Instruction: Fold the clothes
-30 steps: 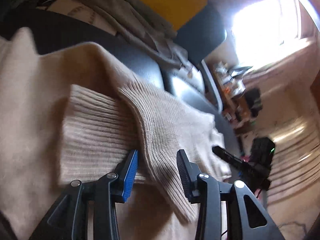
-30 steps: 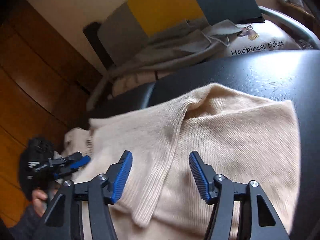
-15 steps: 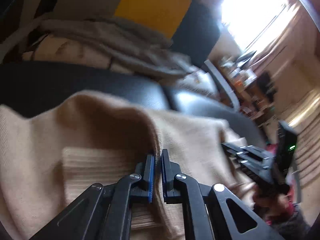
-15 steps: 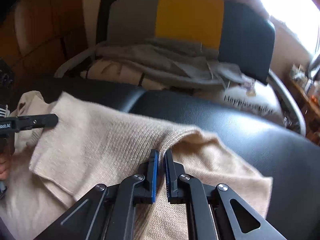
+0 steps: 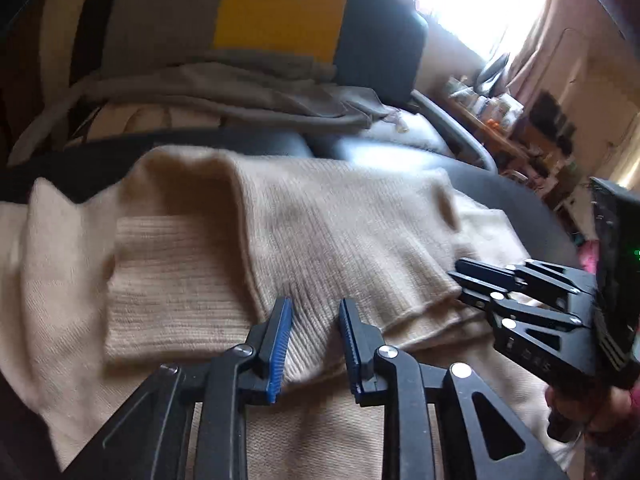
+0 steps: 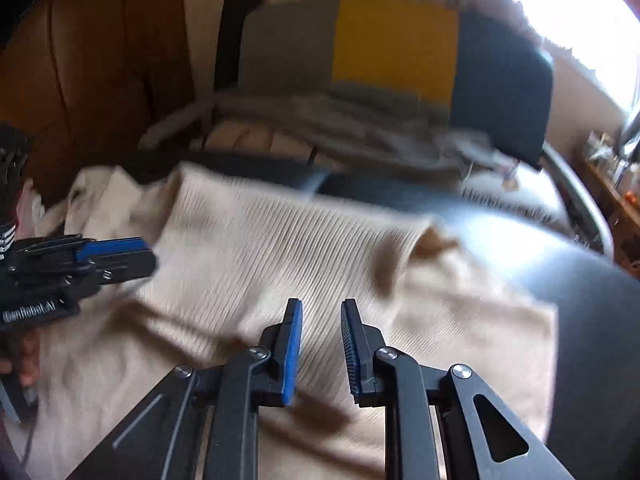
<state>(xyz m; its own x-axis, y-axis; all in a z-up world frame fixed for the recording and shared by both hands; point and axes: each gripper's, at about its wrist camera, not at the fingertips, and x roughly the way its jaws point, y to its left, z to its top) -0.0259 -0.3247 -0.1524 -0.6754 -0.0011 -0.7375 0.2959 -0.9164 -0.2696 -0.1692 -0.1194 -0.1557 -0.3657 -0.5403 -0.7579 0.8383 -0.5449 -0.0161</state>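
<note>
Both claws, left (image 5: pixel 312 340) and right (image 6: pixel 320 344), are slightly spread, empty, side by side above the sweater (image 5: pixel 328 232) hem, which runs crosswise

Home, cushioned chair (image 6: pixel 396 52), cluttered shelf (image 5: pixel 492 108)

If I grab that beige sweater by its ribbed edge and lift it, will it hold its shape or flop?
It will probably flop: the beige sweater already drapes in soft folds over the black seat. The loose knit likely stretches under its own weight. The ribbed edge looks thick enough for the left gripper to hold without slipping.
</note>
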